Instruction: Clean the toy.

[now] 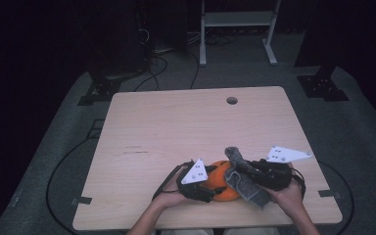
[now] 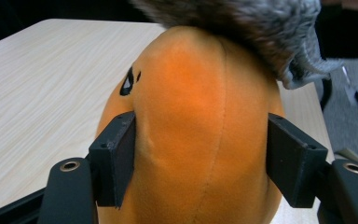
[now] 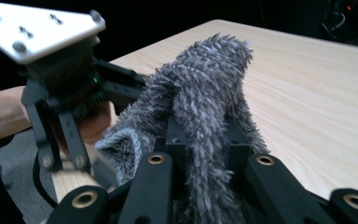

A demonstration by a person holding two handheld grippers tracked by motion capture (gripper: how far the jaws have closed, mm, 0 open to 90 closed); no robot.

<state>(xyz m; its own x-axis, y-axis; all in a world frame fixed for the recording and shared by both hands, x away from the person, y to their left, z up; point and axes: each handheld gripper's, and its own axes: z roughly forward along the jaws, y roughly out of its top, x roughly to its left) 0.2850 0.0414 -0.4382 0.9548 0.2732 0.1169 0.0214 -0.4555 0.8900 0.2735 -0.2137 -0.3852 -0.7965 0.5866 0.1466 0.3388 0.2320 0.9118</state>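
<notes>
left gripper [image 2: 200,158] clamping orange plush [image 2: 200,116], right gripper [image 3: 204,149] pinching grey cloth [image 3: 205,88]

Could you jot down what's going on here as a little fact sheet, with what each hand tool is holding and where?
Setting: pale wooden table
Left gripper: fingers pressed on both sides of a round orange plush toy
Right gripper: shut on a fuzzy grey cloth
Cloth position: draped over the toy's top
Location: near edge of table, by the person

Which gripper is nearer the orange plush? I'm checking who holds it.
Left. The left gripper clamps the orange plush; the right gripper pinches the grey fuzzy cloth draped over it.
</notes>
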